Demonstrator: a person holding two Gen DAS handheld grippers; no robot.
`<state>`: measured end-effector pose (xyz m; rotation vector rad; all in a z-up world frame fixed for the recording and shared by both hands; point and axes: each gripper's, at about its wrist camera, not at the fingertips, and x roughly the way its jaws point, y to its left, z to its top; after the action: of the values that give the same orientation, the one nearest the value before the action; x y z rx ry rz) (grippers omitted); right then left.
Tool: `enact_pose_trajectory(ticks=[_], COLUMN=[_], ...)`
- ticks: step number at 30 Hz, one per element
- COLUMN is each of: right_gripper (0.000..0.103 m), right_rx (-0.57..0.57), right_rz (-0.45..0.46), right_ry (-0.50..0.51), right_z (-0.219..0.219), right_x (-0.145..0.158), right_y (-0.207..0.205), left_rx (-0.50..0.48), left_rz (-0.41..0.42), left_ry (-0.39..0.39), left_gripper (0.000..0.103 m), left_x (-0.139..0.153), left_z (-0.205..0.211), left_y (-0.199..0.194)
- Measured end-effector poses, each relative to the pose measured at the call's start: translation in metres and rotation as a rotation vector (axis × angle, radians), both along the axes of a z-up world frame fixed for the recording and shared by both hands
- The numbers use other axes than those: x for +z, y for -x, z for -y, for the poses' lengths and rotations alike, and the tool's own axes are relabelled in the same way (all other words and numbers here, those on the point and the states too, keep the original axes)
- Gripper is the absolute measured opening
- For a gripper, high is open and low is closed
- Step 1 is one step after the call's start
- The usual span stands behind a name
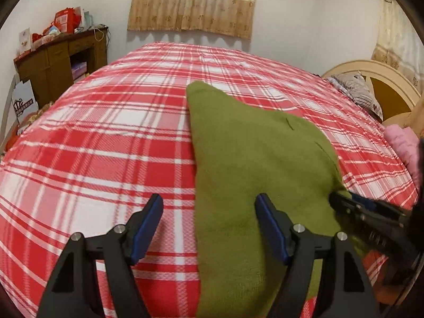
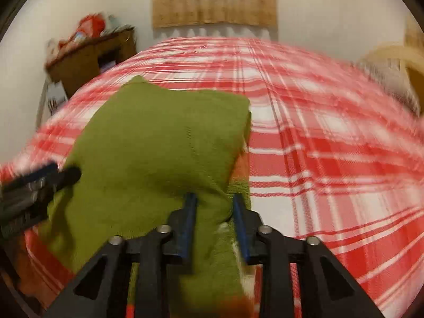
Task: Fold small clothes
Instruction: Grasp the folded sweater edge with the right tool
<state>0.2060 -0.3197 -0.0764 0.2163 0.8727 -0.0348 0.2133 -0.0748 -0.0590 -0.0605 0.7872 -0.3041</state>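
Presently: green knit garment (image 1: 246, 164) lies part-folded on the plaid bed (image 1: 106, 137); left tool (image 1: 209, 212) spread, straddling its edge; right tool (image 2: 214, 204) part-spread around a fold, seemingly releasing.

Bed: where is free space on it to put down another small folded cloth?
Free: the plaid bedspread left of the green cloth, toward the wooden cabinet, and beyond the cloth toward the curtain. Crowded: the right edge, with pillow and pink bundle.
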Motion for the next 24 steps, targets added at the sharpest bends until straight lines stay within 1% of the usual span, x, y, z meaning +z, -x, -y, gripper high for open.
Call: enact_pose_trajectory(ticks=[1,2,5,9,13,16,20,22,24], right_gripper=[0.034,0.036,0.038,0.039,0.04,0.041,0.042,0.044,0.045], right_rx=[-0.016,-0.015,0.002,-0.025,-0.028,-0.039,-0.056,-0.059,-0.058], right_rz=[-0.009,-0.01,0.005,0.028,0.064,0.116,0.153,0.153,0.15], right_ry=[-0.07,-0.09,-0.064,-0.073,-0.098,-0.118,-0.086,-0.052,-0.043], right_z=[0.01,0.013,0.01,0.01,0.002,0.006,0.023,0.031,0.038], right_x=[-0.003,-0.003,-0.003,-0.002,0.01,0.02,0.034,0.039,0.042], right_y=[-0.003,-0.004,-0.002,0.005,0.033,0.061,0.079,0.083,0.082], left_rx=[0.002,0.003,0.0,-0.003,-0.014,-0.022,-0.048,-0.061,-0.061], left_rz=[-0.002,-0.005,-0.004,0.005,-0.013,-0.014,0.027,0.048,0.05], left_ry=[0.001,0.0,-0.022,-0.061,-0.07,-0.076,-0.096,-0.077,-0.019], left_gripper=[0.076,0.076,0.077,0.076,0.076,0.076,0.076,0.075,0.075], left_x=[-0.001,-0.002,-0.001,0.001,0.007,0.012,0.019,0.023,0.028], left_z=[0.001,0.004,0.012,0.015,0.009,0.004,-0.004,-0.013,-0.022], left_y=[-0.001,-0.002,-0.001,0.004,0.008,0.014,0.025,0.027,0.022])
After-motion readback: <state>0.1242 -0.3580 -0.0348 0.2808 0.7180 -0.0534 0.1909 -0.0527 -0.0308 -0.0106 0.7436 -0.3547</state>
